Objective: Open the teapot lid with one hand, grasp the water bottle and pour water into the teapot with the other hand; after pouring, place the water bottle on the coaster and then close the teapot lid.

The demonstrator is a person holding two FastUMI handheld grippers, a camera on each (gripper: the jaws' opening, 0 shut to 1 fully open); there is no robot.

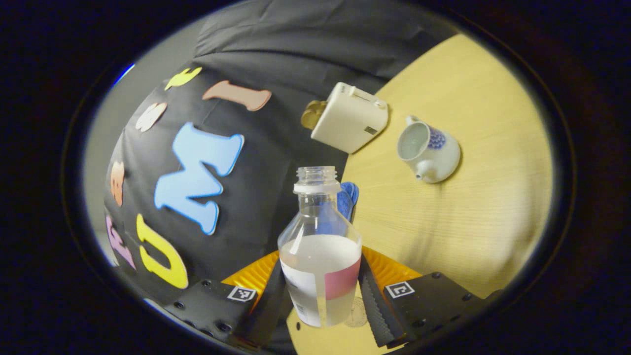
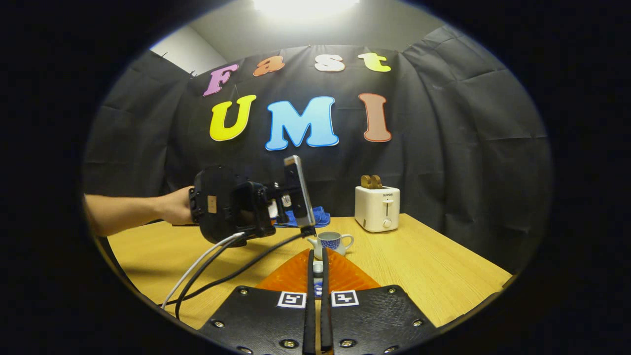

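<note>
The table (image 2: 443,266) is pale wood, and its near edge is cut off in both views. On it, at the back, stands a white toaster (image 2: 377,208) with brown slices in its slots; in the left gripper view the toaster (image 1: 350,117) looks tilted because that camera is turned.

In the right gripper view, a hand (image 2: 175,207) at the left holds the left gripper (image 2: 236,209) above the table. Its body and the mounted device hide the bottle, and two cables hang from it down to the table. Behind it lies a blue cloth (image 2: 315,216), partly covered.

In the left gripper view, the left gripper (image 1: 323,291) has its fingers (image 1: 373,301) pressed on both sides of the bottle (image 1: 320,251). The bottle is clear, has no cap, and has a label with a pink part. The water reaches about the middle of it. Its bottom is cut off by the edge of the view. Its mouth points toward the cloth wall, not over the teapot (image 1: 428,150).

The teapot is white with a blue pattern. It stands open on the table, well apart from the bottle and near the toaster. Inside, I cannot tell if there is water.

The right gripper (image 2: 318,276) has its fingers (image 2: 310,296) pressed nearly together, and a small white and blue thing, maybe the lid (image 2: 318,268), sits between them; it is too hidden to be sure.
</note>
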